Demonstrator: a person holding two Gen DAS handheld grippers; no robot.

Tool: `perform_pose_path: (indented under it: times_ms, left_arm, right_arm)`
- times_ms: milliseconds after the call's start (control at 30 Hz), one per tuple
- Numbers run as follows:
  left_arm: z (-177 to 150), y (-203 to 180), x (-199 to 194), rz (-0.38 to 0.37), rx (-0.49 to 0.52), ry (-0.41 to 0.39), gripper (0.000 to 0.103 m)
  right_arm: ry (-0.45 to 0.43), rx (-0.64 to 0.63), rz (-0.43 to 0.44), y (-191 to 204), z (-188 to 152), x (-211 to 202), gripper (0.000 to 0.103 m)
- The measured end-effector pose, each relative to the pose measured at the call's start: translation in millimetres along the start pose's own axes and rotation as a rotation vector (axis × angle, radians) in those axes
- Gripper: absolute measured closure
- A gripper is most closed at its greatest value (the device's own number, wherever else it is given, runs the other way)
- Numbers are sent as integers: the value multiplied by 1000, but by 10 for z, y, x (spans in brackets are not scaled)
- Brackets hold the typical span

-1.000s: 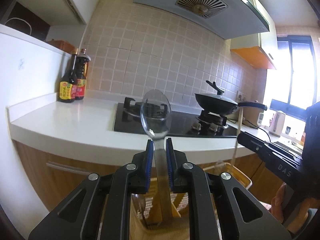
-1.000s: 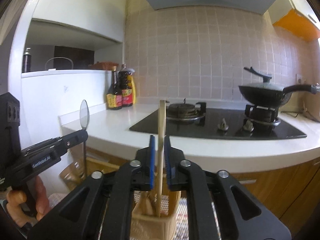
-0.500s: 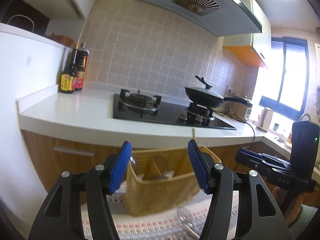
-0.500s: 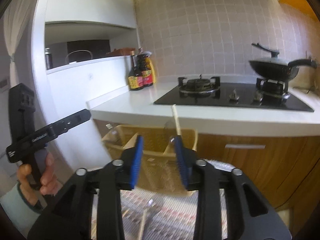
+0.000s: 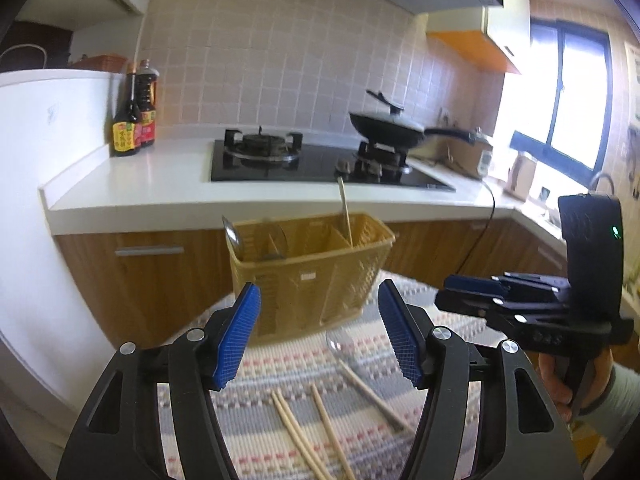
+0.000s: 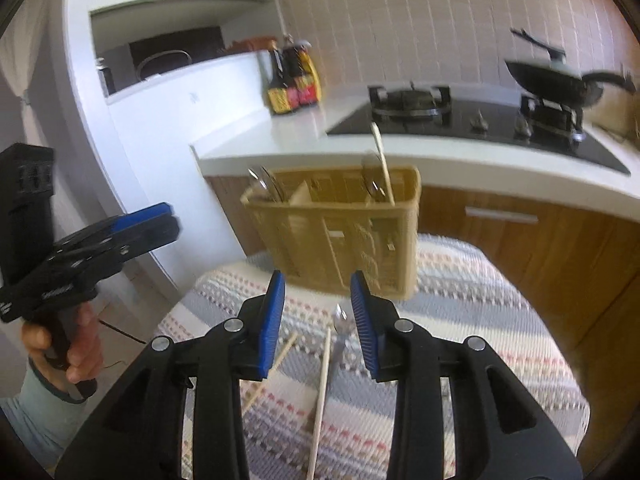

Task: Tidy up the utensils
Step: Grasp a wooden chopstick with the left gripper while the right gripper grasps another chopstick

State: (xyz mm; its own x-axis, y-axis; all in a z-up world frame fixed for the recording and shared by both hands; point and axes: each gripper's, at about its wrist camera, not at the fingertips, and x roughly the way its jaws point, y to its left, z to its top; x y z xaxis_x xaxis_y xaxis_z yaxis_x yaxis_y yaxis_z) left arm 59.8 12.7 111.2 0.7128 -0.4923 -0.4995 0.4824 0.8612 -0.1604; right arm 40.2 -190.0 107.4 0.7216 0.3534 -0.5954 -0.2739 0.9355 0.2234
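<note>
**Left wrist view: both grippers empty above loose chopsticks, basket just beyond**

Left wrist view: the left gripper [image 5: 319,330] stands wide apart and holds nothing; its jaws have just been opening, with nothing between them. Below it, on the striped mat [image 5: 452,320], 4 loose chopsticks [image 5: 308,432] lie near the mat's front edge, their long axes running away from the gripper toward the basket, slightly fanned. A clear spoon [image 5: 340,350] lies just beyond them, between the chopsticks and the basket.

In the right wrist view, the right gripper [image 6: 318,322] is partly open and also empty. 1 chopstick [image 6: 320,396] lies almost straight along its pointing line, directly under the gap; a second chopstick [image 6: 272,368] sits just to the left, slanted. The right gripper looks better lined up for that chopstick; the left is nearer the fanned group.

The yellow basket [image 5: 308,280] stands toward the mat's far edge, in front of the cabinets. Its left compartment holds spoons [image 5: 232,234]; its right compartment holds 1 upright chopstick [image 5: 345,216] leaning on a divider. The right wrist view also shows a clear spoon beside that chopstick, though blur makes its compartment uncertain.
</note>
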Motion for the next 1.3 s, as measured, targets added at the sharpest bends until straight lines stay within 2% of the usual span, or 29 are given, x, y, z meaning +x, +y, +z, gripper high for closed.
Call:
perform_pose_path:
  times_ms: [100,267,300,367,433,567,800,933,1067,1200,1300]
  left_arm:
    - [-64,-3,53,-23,-14,69,43]
    - [-320,107,379,-116,-104,282,47]
    - [-369,136,441,-123,-117,312,48]
    - [-490,188,582,-126,-130,381,59]
    - [-596,225,696,-129,-132,438,62]
    - [-739,258,860,-159,-147,519,62]
    - [-860,291,1038,-182,-166,592,62]
    - [-885,344,1107,-188,-183,616,62]
    - [-900,307,1190,-177,-176,635,62]
    - [-935,220,1305,-153,-143,659,62]
    - [-975,165,1335,-144,-124,669,63]
  right_arm:
    - [105,26,-33,-36,-70,143,72]
    - [348,74,-53,-107,-256,560,72]
    - [397,87,-49,-128,-307,659,72]
    - [457,104,-29,-156,-390,790,72]
    - [500,109,-32,-164,-445,907,72]
    - [542,127,-26,-170,-484,1045,72]
    - [552,114,-60,-191,-434,1140,73]
    - [568,106,-55,-211,-372,1235,82]
    - [595,102,-11,-163,-382,1354,83]
    - [609,58,-19,-7,-451,1434,86]
    - [616,31,-45,43,-489,1511,96]
